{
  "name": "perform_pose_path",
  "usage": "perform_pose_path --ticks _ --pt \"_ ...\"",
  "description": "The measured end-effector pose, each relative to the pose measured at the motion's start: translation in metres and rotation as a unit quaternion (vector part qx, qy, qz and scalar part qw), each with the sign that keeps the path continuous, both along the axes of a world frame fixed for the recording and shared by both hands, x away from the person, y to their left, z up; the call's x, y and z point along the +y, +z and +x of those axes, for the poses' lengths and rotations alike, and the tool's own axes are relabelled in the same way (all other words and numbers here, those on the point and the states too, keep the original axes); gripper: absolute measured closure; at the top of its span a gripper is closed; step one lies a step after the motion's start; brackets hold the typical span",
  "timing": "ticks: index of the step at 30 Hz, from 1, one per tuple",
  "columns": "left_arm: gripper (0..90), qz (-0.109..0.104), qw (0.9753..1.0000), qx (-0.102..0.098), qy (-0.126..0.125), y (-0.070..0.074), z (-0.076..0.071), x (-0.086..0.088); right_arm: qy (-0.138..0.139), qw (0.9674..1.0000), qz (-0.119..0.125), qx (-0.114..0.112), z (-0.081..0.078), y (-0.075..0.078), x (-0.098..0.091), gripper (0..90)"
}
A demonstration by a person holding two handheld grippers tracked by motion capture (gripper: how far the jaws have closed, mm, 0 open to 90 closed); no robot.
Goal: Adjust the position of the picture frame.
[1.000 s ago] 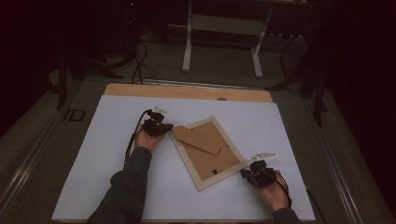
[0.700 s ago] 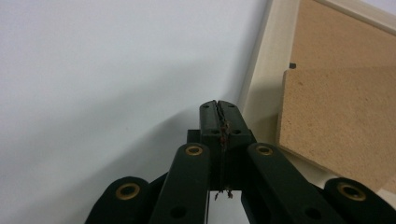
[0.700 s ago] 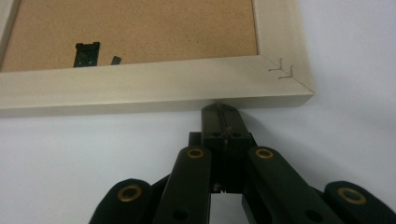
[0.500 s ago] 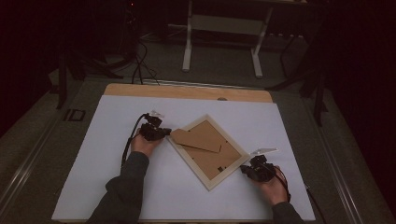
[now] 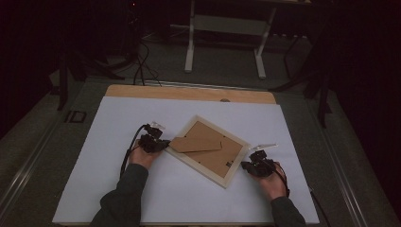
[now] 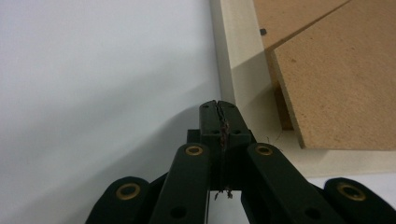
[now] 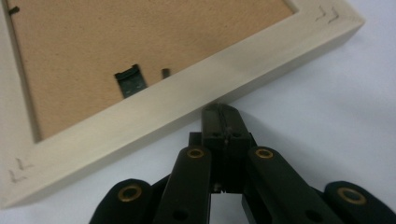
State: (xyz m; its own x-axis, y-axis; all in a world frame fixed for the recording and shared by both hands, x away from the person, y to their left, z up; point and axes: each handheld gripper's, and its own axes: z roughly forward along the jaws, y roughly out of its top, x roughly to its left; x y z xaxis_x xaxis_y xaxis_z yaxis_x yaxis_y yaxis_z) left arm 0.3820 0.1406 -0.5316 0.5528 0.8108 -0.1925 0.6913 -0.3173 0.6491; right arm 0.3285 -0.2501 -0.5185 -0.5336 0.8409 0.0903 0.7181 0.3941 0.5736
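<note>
At centre of the high view a pale picture frame (image 5: 208, 150) lies face-down and askew on the white table (image 5: 94, 142), its loose brown backing board (image 5: 196, 144) propped inside. Left of it, the left gripper (image 5: 163, 144) is clenched on nothing, tips at the frame's edge. The right gripper view shows a black hanger clip (image 7: 130, 80) on the back. The right gripper (image 5: 245, 165), also clenched empty, meets the frame's lower-right edge; open table surrounds.

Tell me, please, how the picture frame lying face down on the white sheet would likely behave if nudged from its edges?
The picture frame looks rigid wood, so it should probably move as one piece. Lying flat on the white sheet, it likely slides or pivots rather than tips. Its brown stand flap seems raised, so it may swing or catch.
</note>
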Motion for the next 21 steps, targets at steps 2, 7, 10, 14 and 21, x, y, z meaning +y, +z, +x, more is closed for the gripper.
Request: perform_pose_path --ticks 2,7,10,14,21 --pt "90.0 -0.004 1.0000 0.002 0.004 0.000 -0.005 0.002 0.000 1.0000 0.001 0.000 0.002 0.000 0.003 90.0" --pt "90.0 -0.026 0.9995 0.001 0.016 -0.004 -0.019 0.009 0.007 1.0000 -0.005 -0.002 0.002 0.000 0.008 90.0" --pt "90.0 -0.033 0.9993 0.002 0.019 -0.005 -0.025 0.012 0.005 1.0000 -0.005 -0.004 0.003 0.000 0.012 90.0" --pt "90.0 -0.045 0.9985 0.008 0.029 -0.006 -0.033 0.018 0.000 1.0000 -0.002 -0.005 0.009 -0.001 0.015 90.0" --pt "90.0 -0.029 0.9987 -0.007 0.043 -0.006 -0.045 0.019 0.025 0.9995 -0.019 -0.009 0.009 0.000 0.025 90.0"
